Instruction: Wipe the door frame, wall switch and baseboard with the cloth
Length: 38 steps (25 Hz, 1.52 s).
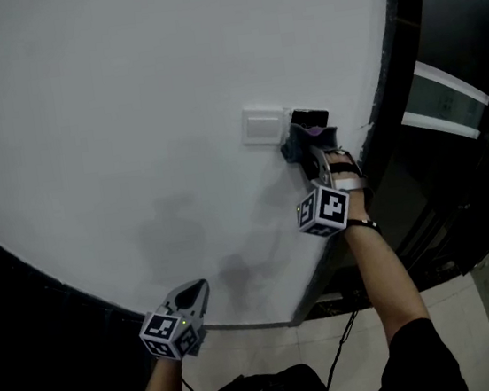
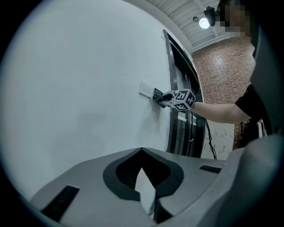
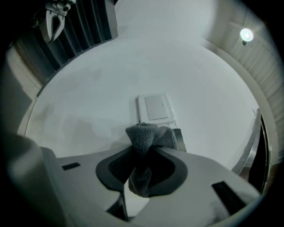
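From the head view: the right claw (image 1: 303, 144) is up at the white wall (image 1: 127, 116), pinching a dark cloth (image 1: 308, 136) right at the edge of the wall switch (image 1: 264, 126) that faces the dark door frame (image 1: 389, 91). The left claw (image 1: 196, 292) hangs low near the wall's bottom edge, well apart from the switch.

Over to the left gripper view: the left claw (image 2: 142, 150) has its jaws together with nothing between them. Across the wall (image 2: 80, 88), the right claw (image 2: 158, 96) sits between the switch (image 2: 146, 89) and the door frame (image 2: 176, 84).

Now the right gripper view: the right claw (image 3: 146, 151) is clamped on the cloth (image 3: 144, 134). The cloth is bunched out past the jaw tips, just at the switch's (image 3: 155, 107) near edge.
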Each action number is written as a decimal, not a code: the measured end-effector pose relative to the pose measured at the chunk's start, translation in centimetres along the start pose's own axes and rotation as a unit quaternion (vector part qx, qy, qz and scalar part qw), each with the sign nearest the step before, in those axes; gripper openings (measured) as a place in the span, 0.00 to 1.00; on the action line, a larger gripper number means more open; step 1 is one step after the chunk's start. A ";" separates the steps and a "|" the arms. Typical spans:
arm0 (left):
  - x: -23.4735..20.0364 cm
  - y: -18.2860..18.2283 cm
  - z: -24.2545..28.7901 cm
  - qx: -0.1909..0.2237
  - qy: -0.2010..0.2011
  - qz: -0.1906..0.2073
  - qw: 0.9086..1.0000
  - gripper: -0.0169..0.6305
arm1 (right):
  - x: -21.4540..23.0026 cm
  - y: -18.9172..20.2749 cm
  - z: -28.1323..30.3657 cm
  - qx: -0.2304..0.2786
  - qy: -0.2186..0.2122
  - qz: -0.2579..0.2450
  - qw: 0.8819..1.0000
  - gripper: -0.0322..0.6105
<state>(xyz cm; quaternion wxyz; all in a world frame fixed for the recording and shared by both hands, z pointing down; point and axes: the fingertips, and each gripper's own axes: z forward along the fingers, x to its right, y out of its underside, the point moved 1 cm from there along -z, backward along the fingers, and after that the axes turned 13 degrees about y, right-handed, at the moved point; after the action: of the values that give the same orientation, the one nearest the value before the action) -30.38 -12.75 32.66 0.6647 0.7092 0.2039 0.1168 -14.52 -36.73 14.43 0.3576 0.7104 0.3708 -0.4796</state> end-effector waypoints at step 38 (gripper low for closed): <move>-1.8 0.8 -2.4 -0.009 -0.012 -0.012 1.000 0.03 | 1.5 0.1 0.8 -0.015 0.036 -0.023 0.999 0.19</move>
<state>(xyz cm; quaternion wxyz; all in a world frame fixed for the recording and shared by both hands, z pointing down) -32.89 -11.37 33.89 0.6750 0.7019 0.2033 0.1018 -14.39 -37.17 12.76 0.3430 0.7131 0.4072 -0.4562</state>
